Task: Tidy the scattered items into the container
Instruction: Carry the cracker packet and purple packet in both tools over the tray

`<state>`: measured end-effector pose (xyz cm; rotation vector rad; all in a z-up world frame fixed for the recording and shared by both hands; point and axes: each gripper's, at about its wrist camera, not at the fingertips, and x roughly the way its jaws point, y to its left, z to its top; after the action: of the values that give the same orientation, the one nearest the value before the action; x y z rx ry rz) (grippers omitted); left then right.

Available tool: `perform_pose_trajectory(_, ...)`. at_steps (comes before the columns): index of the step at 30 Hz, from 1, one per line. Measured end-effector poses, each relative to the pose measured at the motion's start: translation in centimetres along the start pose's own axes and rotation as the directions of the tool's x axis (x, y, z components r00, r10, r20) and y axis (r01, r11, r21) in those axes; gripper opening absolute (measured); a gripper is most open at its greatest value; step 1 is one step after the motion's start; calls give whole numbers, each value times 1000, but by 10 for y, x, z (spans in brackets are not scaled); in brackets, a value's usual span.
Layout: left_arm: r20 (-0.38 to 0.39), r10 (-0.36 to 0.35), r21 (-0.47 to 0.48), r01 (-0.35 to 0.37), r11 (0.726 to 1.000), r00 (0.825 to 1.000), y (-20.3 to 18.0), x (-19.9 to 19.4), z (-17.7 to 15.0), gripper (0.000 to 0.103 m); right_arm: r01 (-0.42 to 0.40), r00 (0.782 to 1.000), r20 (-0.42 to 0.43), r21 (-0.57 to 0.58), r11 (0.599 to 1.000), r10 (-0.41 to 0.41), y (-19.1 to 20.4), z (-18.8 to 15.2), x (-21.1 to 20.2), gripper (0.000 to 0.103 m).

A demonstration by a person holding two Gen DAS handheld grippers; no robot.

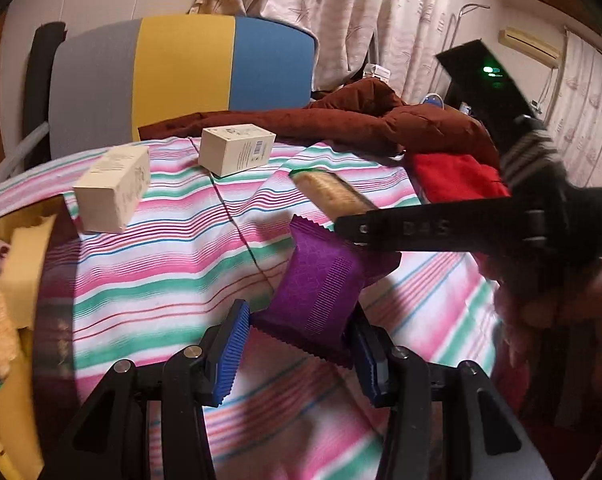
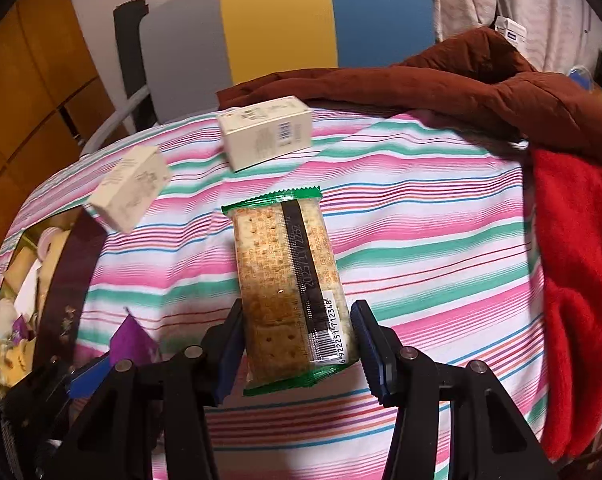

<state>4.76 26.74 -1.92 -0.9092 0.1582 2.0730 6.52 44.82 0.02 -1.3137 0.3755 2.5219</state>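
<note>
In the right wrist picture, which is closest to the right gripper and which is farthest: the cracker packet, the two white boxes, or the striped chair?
1. cracker packet: between the right gripper fingers, held.
2. left white box: on the striped cloth, beside the container.
3. far white box: farther back, near the cloth's edge.
4. striped chair: behind the table, farthest.
</note>
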Motion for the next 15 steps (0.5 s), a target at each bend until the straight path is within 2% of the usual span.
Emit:
perform_pose_trajectory(7,40,-4,19,4,1000,999,6,-44,-13,49,-45,999,16,13,999,45,18,-12,-17,52)
perform_pose_trajectory(15,94,43,-50,-39,998,995,41,-89,-25,49,-126,992,22,-3,992,126,59,-22,-34,52)
